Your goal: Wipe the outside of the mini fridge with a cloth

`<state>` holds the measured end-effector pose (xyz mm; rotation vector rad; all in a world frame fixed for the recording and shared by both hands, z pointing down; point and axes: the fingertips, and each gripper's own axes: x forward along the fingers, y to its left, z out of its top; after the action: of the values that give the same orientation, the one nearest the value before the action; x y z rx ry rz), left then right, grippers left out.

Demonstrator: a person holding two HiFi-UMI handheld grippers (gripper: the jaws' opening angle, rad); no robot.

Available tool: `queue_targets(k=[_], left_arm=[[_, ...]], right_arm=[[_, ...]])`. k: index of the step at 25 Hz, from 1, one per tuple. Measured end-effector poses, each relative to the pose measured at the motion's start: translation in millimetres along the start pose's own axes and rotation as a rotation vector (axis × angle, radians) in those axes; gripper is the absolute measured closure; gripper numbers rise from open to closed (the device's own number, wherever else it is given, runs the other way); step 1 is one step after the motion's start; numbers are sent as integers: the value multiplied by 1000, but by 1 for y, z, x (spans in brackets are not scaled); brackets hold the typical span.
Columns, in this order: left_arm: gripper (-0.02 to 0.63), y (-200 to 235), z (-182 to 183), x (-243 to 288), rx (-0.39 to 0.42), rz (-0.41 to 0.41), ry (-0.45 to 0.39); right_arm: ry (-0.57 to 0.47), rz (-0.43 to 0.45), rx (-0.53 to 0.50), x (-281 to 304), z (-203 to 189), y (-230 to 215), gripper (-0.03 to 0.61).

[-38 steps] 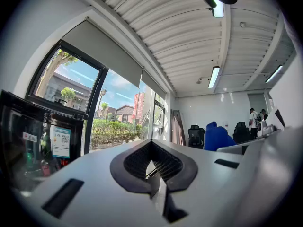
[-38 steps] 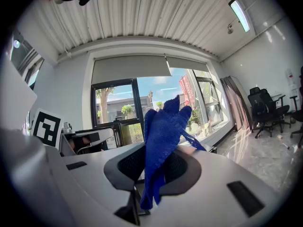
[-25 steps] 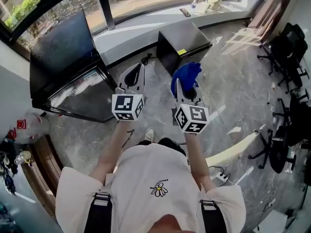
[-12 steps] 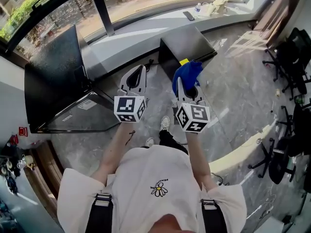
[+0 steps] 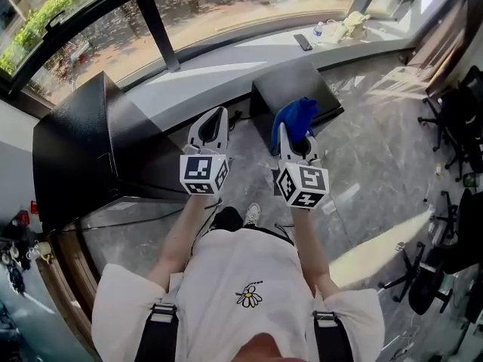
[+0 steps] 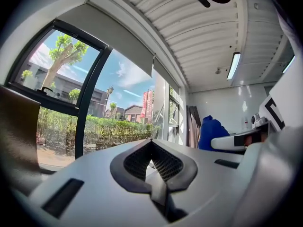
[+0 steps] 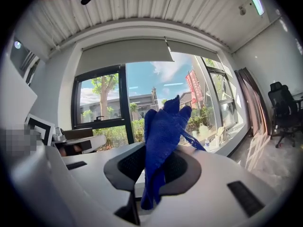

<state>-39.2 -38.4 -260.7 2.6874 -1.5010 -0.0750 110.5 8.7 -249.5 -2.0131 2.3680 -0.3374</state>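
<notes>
Left gripper point(image 5: 213, 127): held out in front of the person's chest, above the floor point(image 5: 370, 149); its jaws are closed on each other with nothing between them; the marker cube point(image 5: 202, 173) sits at its near end

Right gripper point(image 5: 293, 142): held level with the left one and just beside it, the two not touching; its jaws are clamped on the cloth point(image 7: 163, 126)

Cloth: dark blue; pinched at its lower part between the right jaws, the rest standing up in a bunch past the jaw tips with a loose corner trailing to the right; from the head view it overlaps the near edge of the mini fridge point(image 5: 290, 85), and whether it touches it cannot be told

Mini fridge: small black box on the floor, right against the window ledge point(image 5: 226, 55); directly ahead of the right gripper; its flat top faces the head camera

Large black box point(image 5: 75, 149): on the floor to the left, well apart from the mini fridge; taller and wider than it

Window ledge: pale and curved, running below the glass; a small bottle point(image 5: 318, 30) and some light-coloured things lie on it at the far right

Office chairs point(image 5: 460, 127): black, at the right edge of the room
</notes>
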Motion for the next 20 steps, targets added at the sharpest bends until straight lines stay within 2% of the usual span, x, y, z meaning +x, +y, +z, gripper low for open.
queue_targets(k=[4,12,20], left_arm=[[610,14,-4,26,-28,8,9],[609,28,3,70,-27,-35,2],[610,32,-27,103,-32,-60,15]], right_arm=[[12,7,-9,27,2,-1,489],[-3,-41,-4,72,17,-1,489],[29,-66,-13,108,-16,-22,489]])
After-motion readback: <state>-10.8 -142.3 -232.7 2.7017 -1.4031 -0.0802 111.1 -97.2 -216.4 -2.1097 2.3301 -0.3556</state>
